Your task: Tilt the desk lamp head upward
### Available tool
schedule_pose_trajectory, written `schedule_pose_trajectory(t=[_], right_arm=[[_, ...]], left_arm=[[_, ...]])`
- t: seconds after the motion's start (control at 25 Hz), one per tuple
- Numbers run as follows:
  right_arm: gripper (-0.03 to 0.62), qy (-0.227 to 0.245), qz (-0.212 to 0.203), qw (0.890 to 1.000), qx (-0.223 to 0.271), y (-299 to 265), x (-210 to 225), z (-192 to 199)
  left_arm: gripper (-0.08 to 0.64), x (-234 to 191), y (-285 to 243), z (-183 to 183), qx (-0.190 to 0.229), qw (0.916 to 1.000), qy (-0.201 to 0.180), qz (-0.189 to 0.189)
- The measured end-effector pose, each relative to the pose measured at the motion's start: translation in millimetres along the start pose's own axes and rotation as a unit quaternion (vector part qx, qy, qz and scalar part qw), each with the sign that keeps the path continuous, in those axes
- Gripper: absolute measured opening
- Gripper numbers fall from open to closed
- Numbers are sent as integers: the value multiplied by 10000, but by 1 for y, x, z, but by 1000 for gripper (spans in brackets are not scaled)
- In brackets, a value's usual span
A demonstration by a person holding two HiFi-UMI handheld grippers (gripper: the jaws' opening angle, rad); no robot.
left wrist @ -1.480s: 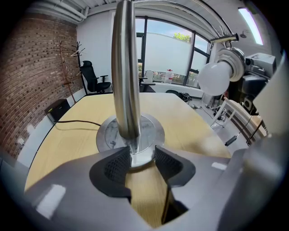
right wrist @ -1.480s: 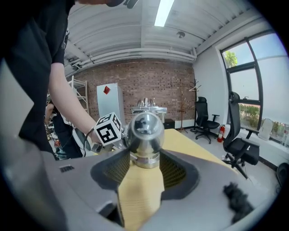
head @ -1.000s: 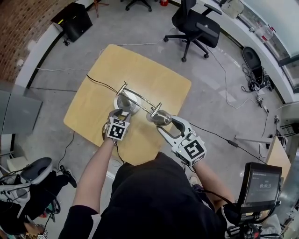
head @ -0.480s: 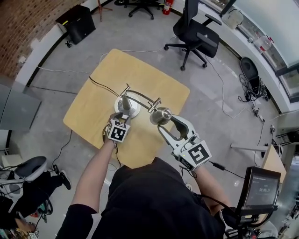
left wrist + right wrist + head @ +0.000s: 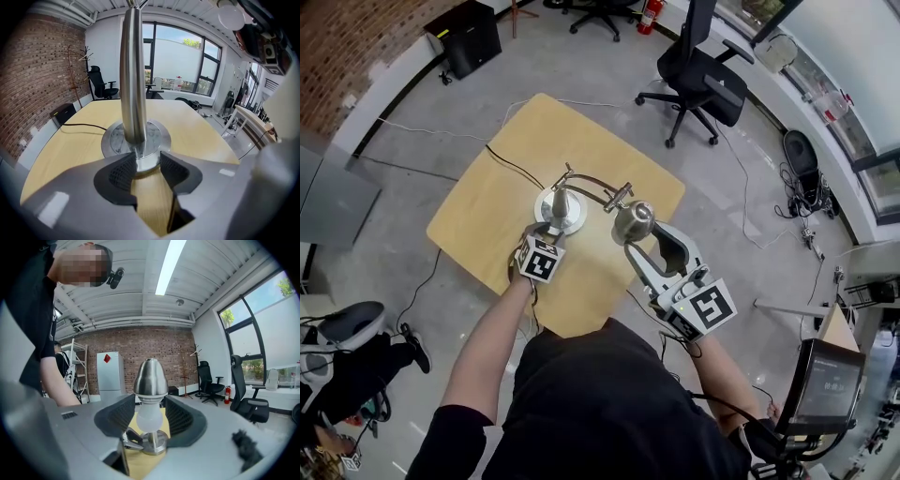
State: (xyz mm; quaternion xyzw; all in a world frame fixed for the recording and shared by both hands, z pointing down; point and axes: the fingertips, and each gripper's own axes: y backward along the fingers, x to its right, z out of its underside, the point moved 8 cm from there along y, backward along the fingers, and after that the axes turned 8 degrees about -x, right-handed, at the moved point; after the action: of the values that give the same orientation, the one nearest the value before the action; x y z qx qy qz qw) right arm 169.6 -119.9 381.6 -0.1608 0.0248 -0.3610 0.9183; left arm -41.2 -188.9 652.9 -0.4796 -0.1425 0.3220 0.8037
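Observation:
A steel desk lamp stands on a square wooden table (image 5: 483,220), its round base (image 5: 567,214) near the middle. The upright post (image 5: 132,79) rises from the base (image 5: 112,140). My left gripper (image 5: 552,232) (image 5: 142,169) is shut on the foot of the post, its pads pressing the collar from both sides. The jointed arm (image 5: 598,189) leads right to the lamp head (image 5: 633,221). There my right gripper (image 5: 639,234) (image 5: 149,417) is shut on the lamp head (image 5: 151,377), with the white bulb (image 5: 149,420) between the pads.
A black cable (image 5: 511,166) runs from the base off the table's far left edge. An office chair (image 5: 705,67) stands beyond the table, with a black box (image 5: 471,37) at the far left. A monitor (image 5: 827,380) is at the lower right. Cables lie on the grey floor.
My right gripper has carried the lamp head upward and a little right, so the arm looks shorter and steeper. The left gripper stayed at the post's foot.

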Motion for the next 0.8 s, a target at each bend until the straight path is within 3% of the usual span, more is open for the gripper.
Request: schedule_pose_trajectory(t=[0.2,0.32,0.52,0.8], right_arm=[[210,-102,-8,9999,-41,-1,1,0],[206,-139,-24,9999,-10,-1,1,1],[206,-188,-3,9998,-58,-1,0,-1],[206,-134,-15,9999,27,-3,-2,-17]], left_arm=[[167,-1,0,-2,-7,9999,112,19],[175,-11,4,-8,262,9994,236,13],[181,-22,-1,-3,25,9999,80,94],[183,-17,0,1,174,9998,35,100]])
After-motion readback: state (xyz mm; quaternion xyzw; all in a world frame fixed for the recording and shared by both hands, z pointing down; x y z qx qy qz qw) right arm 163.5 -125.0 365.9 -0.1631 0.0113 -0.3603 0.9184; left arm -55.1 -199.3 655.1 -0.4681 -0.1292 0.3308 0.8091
